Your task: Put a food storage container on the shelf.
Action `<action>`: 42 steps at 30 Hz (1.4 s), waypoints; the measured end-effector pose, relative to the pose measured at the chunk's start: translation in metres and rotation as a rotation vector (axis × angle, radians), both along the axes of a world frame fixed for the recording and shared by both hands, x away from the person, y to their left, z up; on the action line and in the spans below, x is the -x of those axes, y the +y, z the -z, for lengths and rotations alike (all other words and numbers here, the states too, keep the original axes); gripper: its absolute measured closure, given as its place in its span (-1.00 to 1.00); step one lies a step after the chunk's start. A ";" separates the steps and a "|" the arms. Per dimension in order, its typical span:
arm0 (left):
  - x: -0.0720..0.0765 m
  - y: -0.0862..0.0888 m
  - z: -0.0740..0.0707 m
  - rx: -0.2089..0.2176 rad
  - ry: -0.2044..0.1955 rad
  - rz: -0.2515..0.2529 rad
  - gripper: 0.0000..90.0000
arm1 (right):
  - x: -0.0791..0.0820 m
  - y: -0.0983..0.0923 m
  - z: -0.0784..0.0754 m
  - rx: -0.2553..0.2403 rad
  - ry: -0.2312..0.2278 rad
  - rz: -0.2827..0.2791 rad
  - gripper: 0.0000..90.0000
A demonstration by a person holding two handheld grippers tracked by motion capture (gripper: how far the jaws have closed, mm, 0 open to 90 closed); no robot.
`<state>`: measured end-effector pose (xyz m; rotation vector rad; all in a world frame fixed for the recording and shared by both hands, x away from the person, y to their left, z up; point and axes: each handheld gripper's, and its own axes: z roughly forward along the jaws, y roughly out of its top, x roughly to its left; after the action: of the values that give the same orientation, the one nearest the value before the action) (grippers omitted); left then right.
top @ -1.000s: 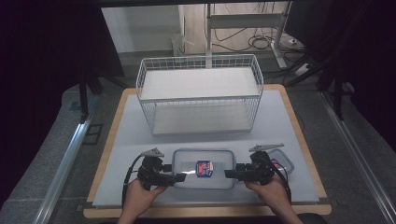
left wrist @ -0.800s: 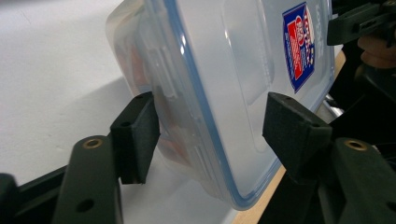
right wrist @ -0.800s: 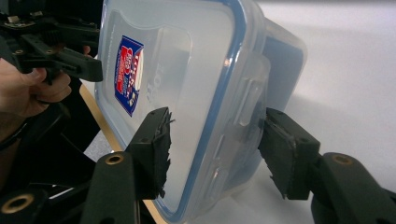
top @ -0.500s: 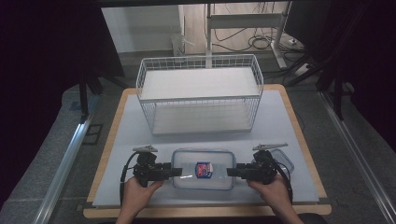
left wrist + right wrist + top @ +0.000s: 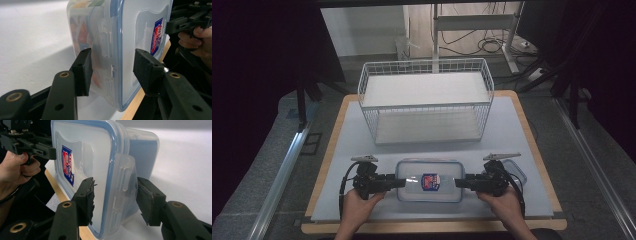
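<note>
Two grippers meet at one clear plastic box (image 5: pixel 429 180), which lies flat near the front edge of the table (image 5: pixel 512 130), well in front of the wire basket (image 5: pixel 426 100). Beside the box's right end sits a smaller container (image 5: pixel 516 171).

Box first: rigid walls, a blue-rimmed snap lid with a label, coloured contents dimly seen through the side. It looks stiff but smooth, so likely slippery, and probably not heavy. Its short ends, each with a latch tab, are the best places to take hold, one at each side to keep it level.

Left gripper (image 5: pixel 400 183): its jaws have just been closing and now straddle the left end, latch (image 5: pixel 107 42) between them; whether the pads (image 5: pixel 85 67) press yet I cannot tell.

Right gripper (image 5: pixel 459 183): jaws about half open, closed in recently, bracketing the right latch (image 5: pixel 125 180); contact likewise unclear, with worn pads (image 5: pixel 90 195).
</note>
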<state>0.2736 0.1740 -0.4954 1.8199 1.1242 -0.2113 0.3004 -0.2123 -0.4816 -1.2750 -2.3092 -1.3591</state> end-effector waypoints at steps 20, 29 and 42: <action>-0.008 0.003 -0.042 0.018 -0.115 -0.025 0.12 | -0.012 0.001 -0.042 -0.044 -0.123 0.022 0.12; -0.017 0.008 -0.079 0.014 -0.168 -0.044 0.12 | -0.023 0.006 -0.080 -0.049 -0.185 0.011 0.12; -0.038 0.013 -0.125 0.007 -0.199 -0.086 0.10 | -0.048 0.014 -0.120 -0.066 -0.212 0.006 0.12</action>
<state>0.3115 0.1865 -0.3704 1.7402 1.0563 0.0160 0.3486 -0.1981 -0.3613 -1.1700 -2.3722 -1.6303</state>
